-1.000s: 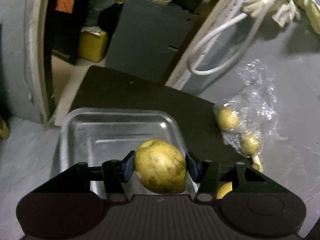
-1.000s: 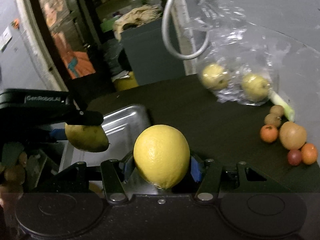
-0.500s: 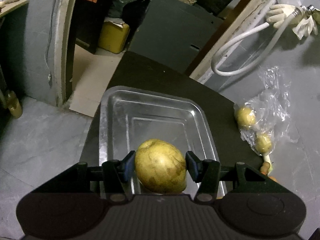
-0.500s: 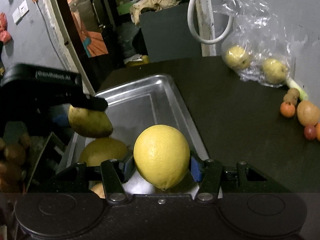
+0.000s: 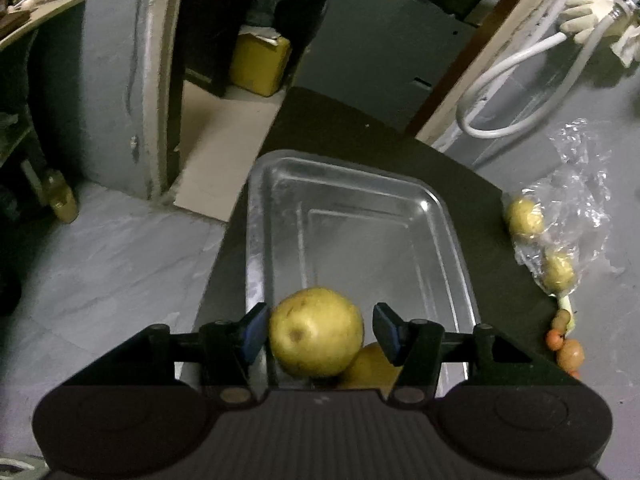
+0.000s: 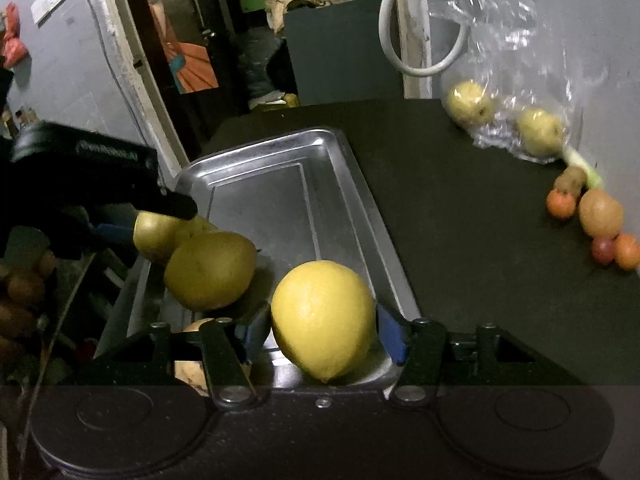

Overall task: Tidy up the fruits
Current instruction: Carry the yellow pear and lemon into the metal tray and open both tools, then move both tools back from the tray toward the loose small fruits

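Release each fruit low over the metal tray (image 5: 448, 216) so it settles without rolling. At lower centre of the left view, the left gripper (image 5: 320, 330) stands parted around a pear (image 5: 316, 330), pads clear. The right gripper (image 6: 322, 326) brackets a lemon (image 6: 324, 320) over the tray's near end; contact cannot be told.

Both wrist views overlook the tray (image 5: 256, 216) closely.

Grey wall (image 5: 100, 92), grey floor (image 5: 100, 280), dark cabinet (image 5: 380, 64), dim light
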A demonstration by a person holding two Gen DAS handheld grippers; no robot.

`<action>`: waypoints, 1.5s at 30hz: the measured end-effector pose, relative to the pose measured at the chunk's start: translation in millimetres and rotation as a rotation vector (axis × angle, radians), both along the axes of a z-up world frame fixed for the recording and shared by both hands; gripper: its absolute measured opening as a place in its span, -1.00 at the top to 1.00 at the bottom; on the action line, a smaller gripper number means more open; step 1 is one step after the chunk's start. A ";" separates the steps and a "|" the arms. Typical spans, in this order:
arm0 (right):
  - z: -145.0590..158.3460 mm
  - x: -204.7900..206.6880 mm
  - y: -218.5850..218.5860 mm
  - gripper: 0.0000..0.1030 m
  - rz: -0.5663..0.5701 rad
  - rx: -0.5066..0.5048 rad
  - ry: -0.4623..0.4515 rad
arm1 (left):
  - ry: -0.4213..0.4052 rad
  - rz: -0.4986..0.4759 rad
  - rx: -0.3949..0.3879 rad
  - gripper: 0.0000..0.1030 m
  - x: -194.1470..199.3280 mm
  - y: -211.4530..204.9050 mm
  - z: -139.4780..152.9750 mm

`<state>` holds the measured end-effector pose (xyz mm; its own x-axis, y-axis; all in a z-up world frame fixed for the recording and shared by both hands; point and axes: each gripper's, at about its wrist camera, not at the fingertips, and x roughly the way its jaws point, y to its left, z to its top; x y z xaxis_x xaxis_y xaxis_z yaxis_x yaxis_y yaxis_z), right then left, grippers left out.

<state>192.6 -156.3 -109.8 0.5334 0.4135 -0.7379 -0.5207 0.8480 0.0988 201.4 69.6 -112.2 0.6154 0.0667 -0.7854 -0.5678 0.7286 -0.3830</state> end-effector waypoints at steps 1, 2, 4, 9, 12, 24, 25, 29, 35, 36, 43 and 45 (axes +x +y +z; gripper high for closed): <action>6.3 -3.1 -2.0 -0.26 0.003 0.007 -0.011 | -0.004 0.005 0.006 -0.34 -3.2 -0.7 2.8; 12.6 -6.6 -4.1 -0.37 0.003 0.014 -0.025 | -0.010 0.009 0.012 -0.39 -6.1 -2.0 6.2; 26.1 -14.4 -8.2 -0.53 0.001 0.032 -0.054 | -0.019 0.019 0.020 -0.57 -12.7 -4.8 16.8; 51.4 -27.3 -13.4 -0.71 0.010 0.057 -0.091 | -0.064 0.026 -0.001 -0.79 -27.2 -13.1 40.5; 67.7 -36.5 -17.4 -0.80 0.003 0.070 -0.116 | -0.079 0.030 -0.005 -0.89 -39.8 -17.2 52.0; 113.6 -95.0 -31.7 -0.99 -0.104 0.053 -0.258 | -0.102 -0.034 0.048 -0.99 -92.0 -33.3 76.9; 115.2 -101.7 -33.2 -0.99 -0.126 0.052 -0.261 | -0.098 -0.043 0.051 -0.99 -97.6 -33.3 77.5; 120.4 -134.1 -37.7 -0.99 -0.200 0.049 -0.273 | -0.093 -0.085 0.077 -0.99 -125.0 -33.2 83.3; 130.8 -183.0 -48.3 -0.99 -0.292 0.029 -0.318 | -0.105 -0.194 0.142 -0.99 -156.6 -48.1 93.6; 132.1 -190.5 -50.5 -0.99 -0.310 0.025 -0.319 | -0.105 -0.211 0.152 -0.99 -161.2 -51.3 94.4; 133.5 -222.9 -61.1 -0.99 -0.379 -0.045 -0.281 | -0.098 -0.342 0.151 -0.99 -181.4 -74.2 90.8; 131.2 -227.8 -64.1 -0.99 -0.405 -0.080 -0.265 | -0.090 -0.368 0.116 -0.99 -182.1 -77.4 88.5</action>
